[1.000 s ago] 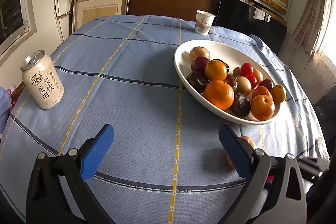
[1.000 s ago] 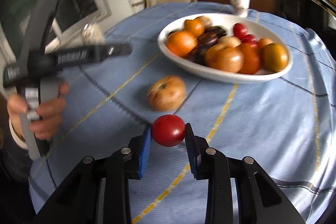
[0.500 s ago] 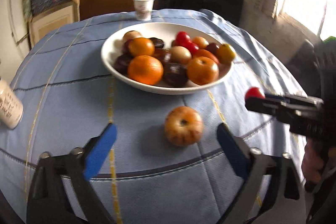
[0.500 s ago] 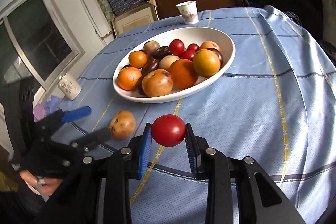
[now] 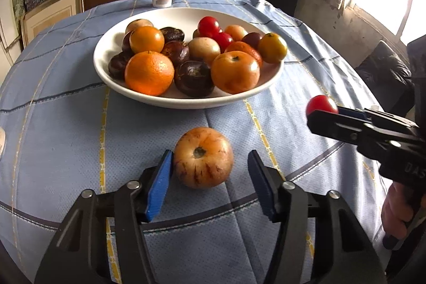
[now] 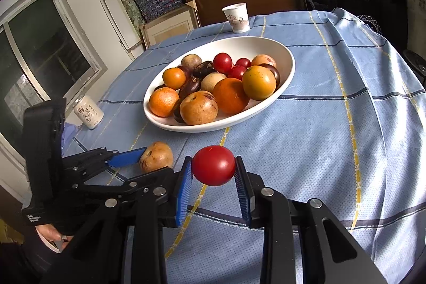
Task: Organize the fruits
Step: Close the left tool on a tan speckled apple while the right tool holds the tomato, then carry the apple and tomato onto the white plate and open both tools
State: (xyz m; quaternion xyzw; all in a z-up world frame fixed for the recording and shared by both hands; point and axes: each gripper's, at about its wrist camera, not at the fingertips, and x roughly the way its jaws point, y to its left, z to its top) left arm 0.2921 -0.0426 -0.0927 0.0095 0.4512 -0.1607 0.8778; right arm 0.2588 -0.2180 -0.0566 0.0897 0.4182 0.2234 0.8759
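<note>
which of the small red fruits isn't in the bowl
The red fruit clamped in the right tongs, held above the tablecloth; the other red ones sit in the white bowl.

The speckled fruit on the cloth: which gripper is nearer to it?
Left. The left gripper straddles the speckled fruit, jaws closing. The right gripper holds a red fruit off to its side.

A pale orange, brown-streaked round fruit (image 5: 203,157) sits stem-up on the blue tablecloth just in front of the white oval bowl (image 5: 111,71) heaped with oranges, dark and red fruits, while a glossy red tomato (image 6: 213,165) hangs clamped above the cloth nearby.
</note>
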